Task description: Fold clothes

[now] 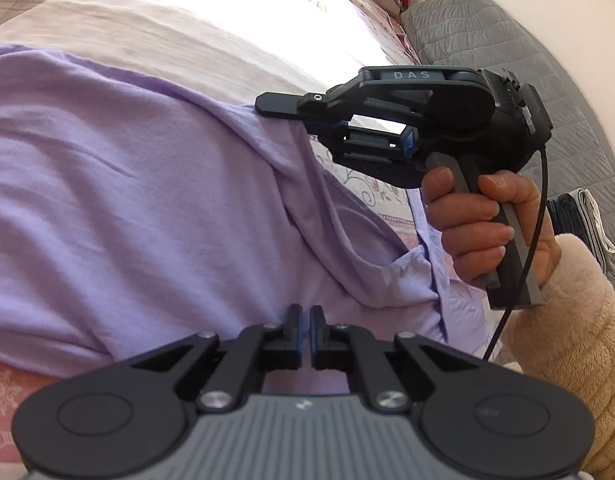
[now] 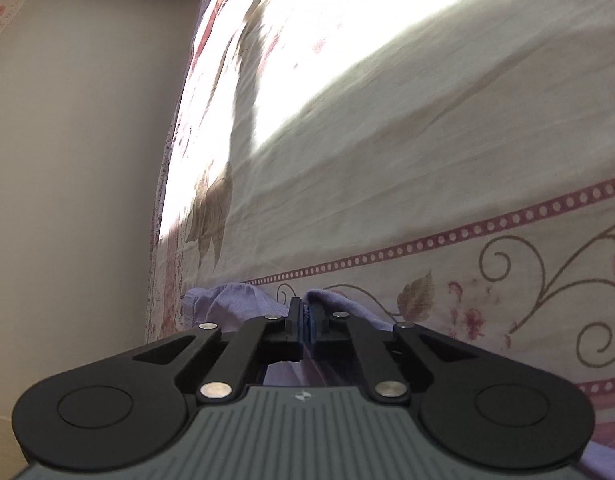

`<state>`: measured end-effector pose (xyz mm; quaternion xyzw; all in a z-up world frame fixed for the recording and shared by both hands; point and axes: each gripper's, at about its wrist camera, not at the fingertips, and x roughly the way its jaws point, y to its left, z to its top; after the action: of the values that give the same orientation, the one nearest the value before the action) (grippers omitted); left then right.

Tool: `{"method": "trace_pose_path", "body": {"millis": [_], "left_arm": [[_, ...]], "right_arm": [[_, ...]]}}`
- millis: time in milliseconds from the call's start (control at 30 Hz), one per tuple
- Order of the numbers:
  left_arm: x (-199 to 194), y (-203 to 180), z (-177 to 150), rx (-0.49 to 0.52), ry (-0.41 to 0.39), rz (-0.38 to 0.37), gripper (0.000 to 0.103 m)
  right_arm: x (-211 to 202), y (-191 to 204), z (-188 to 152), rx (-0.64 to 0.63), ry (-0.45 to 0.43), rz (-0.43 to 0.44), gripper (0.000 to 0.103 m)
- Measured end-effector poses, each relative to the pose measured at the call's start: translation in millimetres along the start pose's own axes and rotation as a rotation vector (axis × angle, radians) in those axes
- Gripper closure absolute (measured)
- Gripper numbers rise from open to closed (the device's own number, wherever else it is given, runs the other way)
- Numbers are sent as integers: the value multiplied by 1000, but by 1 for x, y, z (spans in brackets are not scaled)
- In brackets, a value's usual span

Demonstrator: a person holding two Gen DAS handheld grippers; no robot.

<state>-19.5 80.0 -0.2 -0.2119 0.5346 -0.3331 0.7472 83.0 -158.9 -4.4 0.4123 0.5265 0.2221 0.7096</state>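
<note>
**Holding a lilac garment by two points over the bed**

Gripping at two separate points keeps the cloth under control from both ends. The lilac garment point(image 1: 139, 184) fills the left and centre of the left wrist view, draped in long soft folds over the patterned bedsheet point(image 1: 195, 32).

**Left claw.** The left claw point(image 1: 306, 322), at lower centre of its own view, has its fingers drawn nearly together at the garment's near edge. Cloth lies directly under and around the tips; whether a fold is actually pinched between them cannot be told from this angle.

**Right claw.** Seen in the left wrist view at centre right, the right claw point(image 1: 267, 105) reaches its tip to a raised edge of the garment, from which a ridge of cloth runs down toward lower right. In its own view, the right claw point(image 2: 305, 316) is clenched on lilac fabric, which bunches on both sides of the fingers at lower centre. The person's hand point(image 1: 487, 224) squeezes the handle, which fits a sustained pinch.

**Judgement.** A lifted edge and a second claw at the near edge suit either carrying one part over another or spreading the cloth flat; the pictures do not settle which. The garment is not yet a compact folded shape.

**Surroundings.** A grey quilt point(image 1: 507, 52) lies at upper right, clear of the work.
</note>
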Motion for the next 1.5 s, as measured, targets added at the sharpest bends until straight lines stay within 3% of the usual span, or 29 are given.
{"method": "trace_pose_path", "body": {"millis": [367, 400, 500, 600, 633, 700, 800, 967, 1300, 1367, 1500], "left_arm": [[3, -1, 4, 24, 5, 6, 98], [3, -3, 4, 27, 4, 3, 96], [0, -8, 6, 48, -16, -4, 71], [-6, -7, 8, 54, -49, 15, 63], [-7, -6, 9, 52, -60, 26, 63], [-10, -3, 11, 36, -85, 44, 63], [-18, 4, 18, 2, -134, 81, 63], [-24, 4, 21, 1, -217, 162, 65], [-22, -5, 25, 59, -244, 279, 65], [-22, -6, 24, 65, -245, 286, 65], [-20, -6, 24, 74, -244, 295, 65]], "right_arm": [[2, 4, 30, -139, -48, -130, 100], [-1, 6, 29, -150, -44, -134, 100], [-9, 10, 27, -186, -31, -149, 98], [-17, 15, 25, -221, -18, -163, 76], [-19, 16, 24, -232, -14, -168, 63], [-26, 21, 20, -284, -24, -205, 59], [-40, 29, 10, -394, -41, -269, 61], [-60, 29, -18, -530, 4, -345, 74], [-76, 3, -43, -504, 17, -422, 78], [-73, 4, -49, -531, 11, -438, 100], [-81, 11, -54, -597, -60, -499, 100]]}}
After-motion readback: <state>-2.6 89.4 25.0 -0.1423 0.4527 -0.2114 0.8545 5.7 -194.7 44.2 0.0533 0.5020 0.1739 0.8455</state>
